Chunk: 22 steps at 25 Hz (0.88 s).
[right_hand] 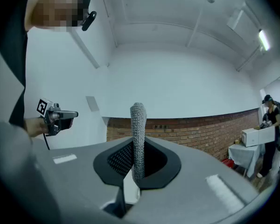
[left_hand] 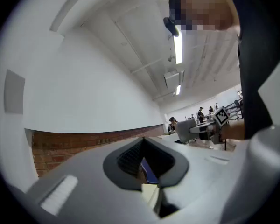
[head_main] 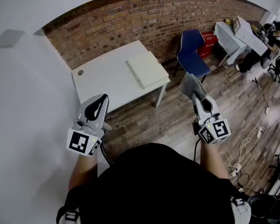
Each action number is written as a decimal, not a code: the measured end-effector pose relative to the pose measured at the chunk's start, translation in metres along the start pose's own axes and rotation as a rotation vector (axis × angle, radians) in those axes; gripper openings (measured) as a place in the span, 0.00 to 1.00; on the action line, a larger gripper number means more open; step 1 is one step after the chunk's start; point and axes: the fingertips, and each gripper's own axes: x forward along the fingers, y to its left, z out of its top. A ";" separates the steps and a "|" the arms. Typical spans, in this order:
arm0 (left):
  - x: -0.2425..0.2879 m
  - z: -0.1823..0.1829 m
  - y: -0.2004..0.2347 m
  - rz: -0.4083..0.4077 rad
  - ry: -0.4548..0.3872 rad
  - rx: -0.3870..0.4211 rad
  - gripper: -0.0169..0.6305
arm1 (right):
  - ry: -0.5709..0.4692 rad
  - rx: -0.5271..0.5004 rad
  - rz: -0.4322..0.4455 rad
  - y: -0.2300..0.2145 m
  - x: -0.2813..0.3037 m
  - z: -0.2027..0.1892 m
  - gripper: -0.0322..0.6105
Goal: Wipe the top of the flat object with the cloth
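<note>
Right gripper view: knitted grey cloth [right_hand: 138, 125] stands upright; right tool [right_hand: 136, 167] pinches it.

You have no words, brand names, labels or numbers to read in any of the 3 views. The only signs are the black-and-white square markers on the cubes: one marker [head_main: 80, 142] on your left gripper [head_main: 101, 104] and one [head_main: 217, 129] on your right gripper [head_main: 199, 98]. They are block patterns, not letters or digits. Each also shows small in the other gripper's view, and they give nothing to read there either.
</note>
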 end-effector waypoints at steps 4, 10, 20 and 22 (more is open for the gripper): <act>0.014 0.002 -0.010 0.020 0.014 -0.014 0.03 | 0.013 0.008 0.012 -0.018 -0.004 -0.007 0.07; 0.029 -0.004 -0.030 0.020 0.030 -0.024 0.03 | 0.016 0.016 0.025 -0.040 -0.010 -0.016 0.07; 0.040 -0.013 -0.065 0.045 0.062 -0.058 0.03 | 0.012 0.084 0.074 -0.072 -0.013 -0.032 0.07; 0.039 -0.019 -0.074 0.046 0.073 -0.065 0.03 | 0.024 0.089 0.086 -0.074 -0.014 -0.038 0.07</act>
